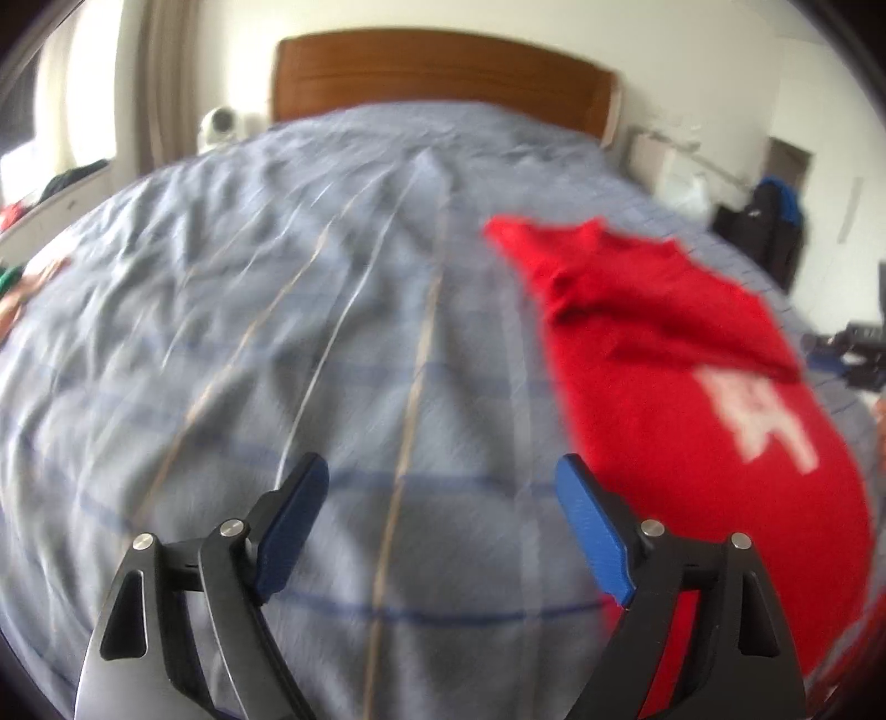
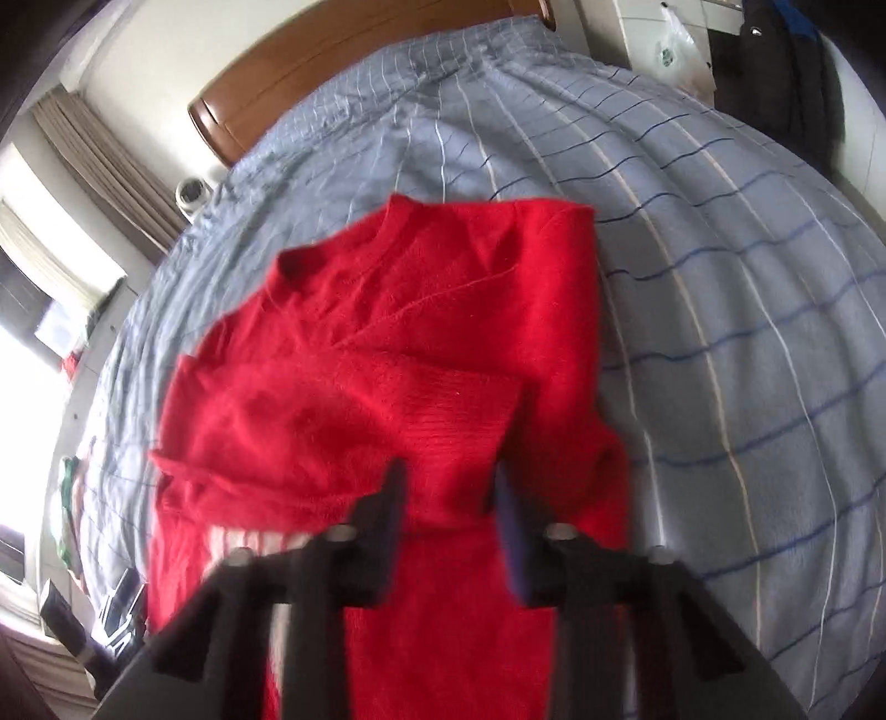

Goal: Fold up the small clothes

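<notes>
A small red sweater (image 2: 398, 354) with white lettering lies on the blue-grey striped bedcover (image 2: 720, 288), both sleeves folded across its front. It also shows at the right of the left wrist view (image 1: 681, 354). My left gripper (image 1: 443, 471) is open and empty above bare bedcover, just left of the sweater. My right gripper (image 2: 448, 476) is open and empty, hovering over the sweater's middle near a folded ribbed cuff (image 2: 459, 404).
A wooden headboard (image 1: 437, 72) stands at the far end of the bed. A white round device (image 1: 219, 124) sits left of it. Dark bags (image 1: 775, 221) and a white plastic bag (image 2: 673, 47) stand off the bed's right side. Other clothes (image 1: 16, 288) lie at the left edge.
</notes>
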A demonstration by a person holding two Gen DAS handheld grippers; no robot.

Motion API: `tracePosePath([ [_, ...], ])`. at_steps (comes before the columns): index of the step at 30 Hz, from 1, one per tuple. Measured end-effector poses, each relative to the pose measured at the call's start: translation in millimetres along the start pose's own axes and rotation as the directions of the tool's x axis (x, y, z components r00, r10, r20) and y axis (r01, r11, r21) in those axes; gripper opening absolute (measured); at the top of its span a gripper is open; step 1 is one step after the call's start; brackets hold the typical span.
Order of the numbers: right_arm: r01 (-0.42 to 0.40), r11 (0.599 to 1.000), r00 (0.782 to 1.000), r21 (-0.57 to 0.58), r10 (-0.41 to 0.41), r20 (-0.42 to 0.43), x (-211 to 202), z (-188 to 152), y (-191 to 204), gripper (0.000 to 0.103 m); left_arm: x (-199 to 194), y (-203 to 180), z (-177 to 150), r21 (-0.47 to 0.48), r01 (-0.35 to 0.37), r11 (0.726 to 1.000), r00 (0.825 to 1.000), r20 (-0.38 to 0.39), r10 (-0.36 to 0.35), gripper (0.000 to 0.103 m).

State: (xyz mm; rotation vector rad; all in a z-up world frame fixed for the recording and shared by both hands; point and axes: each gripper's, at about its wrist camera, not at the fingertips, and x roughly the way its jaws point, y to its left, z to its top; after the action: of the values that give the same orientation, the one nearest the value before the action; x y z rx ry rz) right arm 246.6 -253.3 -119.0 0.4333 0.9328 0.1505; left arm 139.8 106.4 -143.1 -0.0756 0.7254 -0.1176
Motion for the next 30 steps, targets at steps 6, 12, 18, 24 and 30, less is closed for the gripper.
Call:
tracePosePath([
  [6,0.049,0.998,0.99,-0.027,-0.045,0.13,-51,-36,-37,0.054,27,-29,71,0.138,0.071,0.988,0.997,0.0,-0.072,0.077],
  [12,0.071,0.995,0.992,0.068,-0.077,0.099,-67,-79,-86,0.054,85,-26,122,-0.073,0.12,0.99,0.989,-0.074,-0.125,0.075],
  [18,0.057,0.994,0.99,0.092,-0.068,0.123,-72,-102,-102,0.054,108,-40,59,0.039,0.1,0.994,0.971,-0.223,-0.089,0.028],
  [24,0.075,0.996,0.984,0.051,-0.082,0.161,-62,-109,-98,0.061,96,-27,53,-0.084,0.114,0.99,0.973,-0.192,-0.129,0.028],
  [30,0.097,0.995,0.97,-0.025,-0.089,0.226,-60,-123,-91,0.065,60,-13,42,-0.098,0.103,0.99,0.977,-0.178,-0.119,0.041],
])
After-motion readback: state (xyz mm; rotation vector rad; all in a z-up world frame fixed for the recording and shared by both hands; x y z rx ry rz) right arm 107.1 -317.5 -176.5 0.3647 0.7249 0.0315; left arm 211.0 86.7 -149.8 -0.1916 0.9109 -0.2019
